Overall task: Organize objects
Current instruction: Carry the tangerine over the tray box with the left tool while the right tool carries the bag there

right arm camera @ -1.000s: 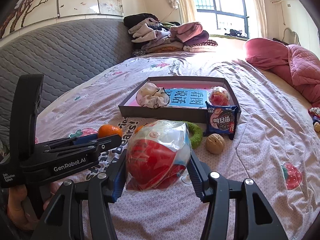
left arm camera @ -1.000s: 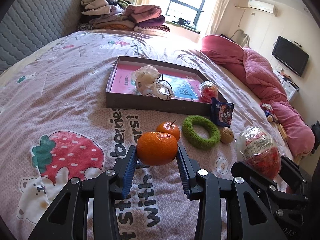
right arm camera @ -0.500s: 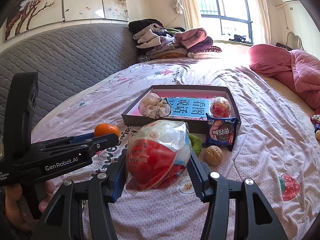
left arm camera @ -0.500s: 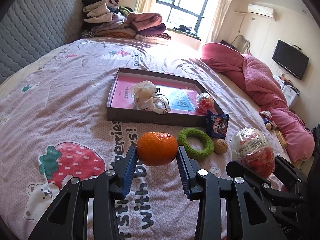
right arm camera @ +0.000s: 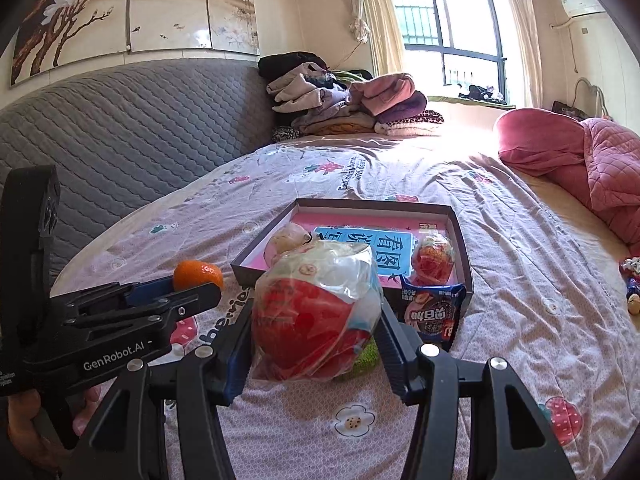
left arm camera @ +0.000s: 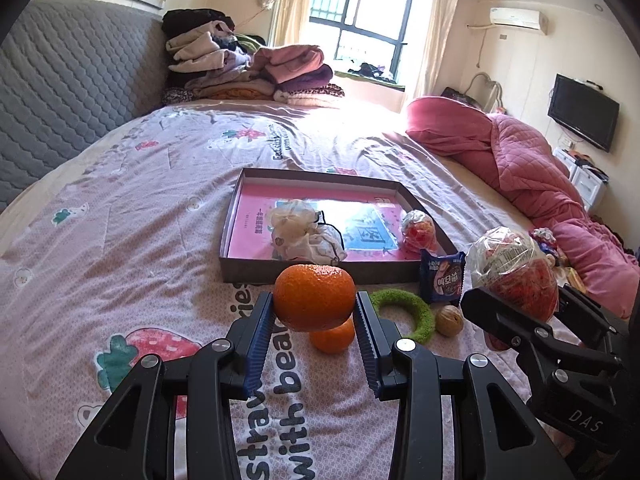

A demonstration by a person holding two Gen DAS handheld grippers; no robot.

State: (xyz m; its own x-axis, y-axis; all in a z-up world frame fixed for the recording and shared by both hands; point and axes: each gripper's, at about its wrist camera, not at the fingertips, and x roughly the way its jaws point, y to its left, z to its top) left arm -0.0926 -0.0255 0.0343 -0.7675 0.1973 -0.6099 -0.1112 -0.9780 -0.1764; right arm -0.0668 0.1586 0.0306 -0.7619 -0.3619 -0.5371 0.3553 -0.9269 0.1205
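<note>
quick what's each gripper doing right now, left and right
Left gripper: closed on a tangerine, held above the bed.
Right gripper: closed on a plastic-wrapped red snack ball.

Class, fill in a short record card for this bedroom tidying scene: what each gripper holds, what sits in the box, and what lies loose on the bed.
left gripper: shut on a tangerine
right gripper: shut on a red snack bag
box: holds a crumpled bag and a small red packet
loose on bed: second tangerine, green ring, walnut, blue biscuit packet
</note>
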